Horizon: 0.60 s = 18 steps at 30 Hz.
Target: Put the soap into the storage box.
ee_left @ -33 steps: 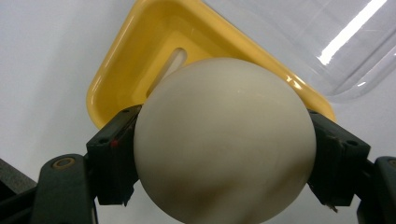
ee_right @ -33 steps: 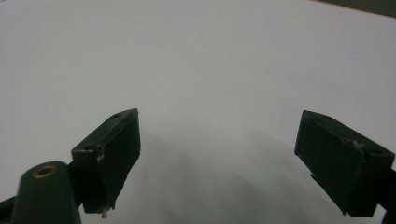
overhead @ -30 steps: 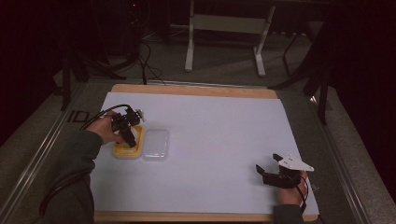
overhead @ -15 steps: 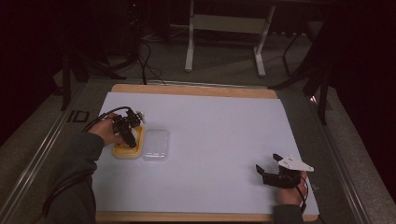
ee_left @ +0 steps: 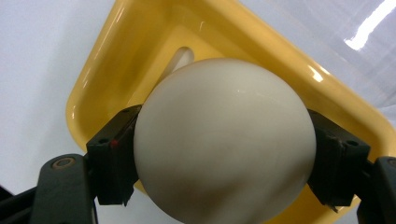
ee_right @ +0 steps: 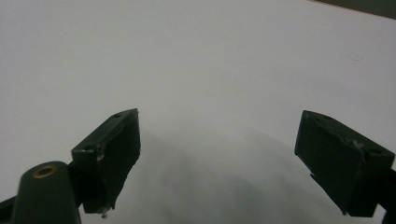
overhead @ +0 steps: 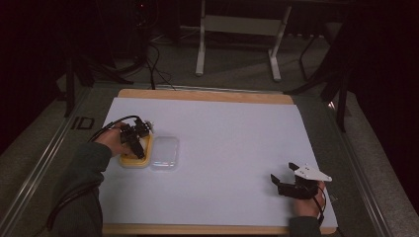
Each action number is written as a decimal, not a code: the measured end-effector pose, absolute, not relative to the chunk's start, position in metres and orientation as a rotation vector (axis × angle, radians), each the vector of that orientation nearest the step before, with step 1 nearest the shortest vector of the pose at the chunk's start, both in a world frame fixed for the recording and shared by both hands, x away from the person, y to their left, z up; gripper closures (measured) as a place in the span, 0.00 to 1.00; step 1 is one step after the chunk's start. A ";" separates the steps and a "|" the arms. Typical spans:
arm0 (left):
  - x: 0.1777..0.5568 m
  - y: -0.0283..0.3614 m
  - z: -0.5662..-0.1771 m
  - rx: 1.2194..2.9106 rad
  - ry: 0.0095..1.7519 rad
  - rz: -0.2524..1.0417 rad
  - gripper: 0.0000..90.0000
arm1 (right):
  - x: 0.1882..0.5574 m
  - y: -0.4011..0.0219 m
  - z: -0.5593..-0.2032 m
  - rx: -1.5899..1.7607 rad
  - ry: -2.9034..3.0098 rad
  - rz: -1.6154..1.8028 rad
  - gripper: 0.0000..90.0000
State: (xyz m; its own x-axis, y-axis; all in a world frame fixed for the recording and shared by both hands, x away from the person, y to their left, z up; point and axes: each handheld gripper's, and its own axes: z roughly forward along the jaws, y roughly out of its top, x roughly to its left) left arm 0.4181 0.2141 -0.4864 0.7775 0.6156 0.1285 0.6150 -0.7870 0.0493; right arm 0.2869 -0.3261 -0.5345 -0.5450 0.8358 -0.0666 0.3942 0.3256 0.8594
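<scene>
Yellow container point(ee_left: 116, 60) under the white ball point(ee_left: 224, 140), clamped in the left gripper point(ee_left: 224, 158).

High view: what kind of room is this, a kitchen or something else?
Probably a lab or workshop set up for recording, not a kitchen. A white sheet covers a wooden board, cables trail over the grey floor, and a metal stand sits in the dark behind.
</scene>
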 end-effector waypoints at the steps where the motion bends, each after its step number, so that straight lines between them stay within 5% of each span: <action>1: 0.418 0.214 -0.487 2.953 1.030 0.211 0.26 | 0.287 -0.326 -0.534 1.080 2.087 1.142 0.16; 18: 0.420 0.225 -0.495 2.880 1.081 0.142 0.22 | 0.287 -0.326 -0.534 1.080 2.088 1.141 0.16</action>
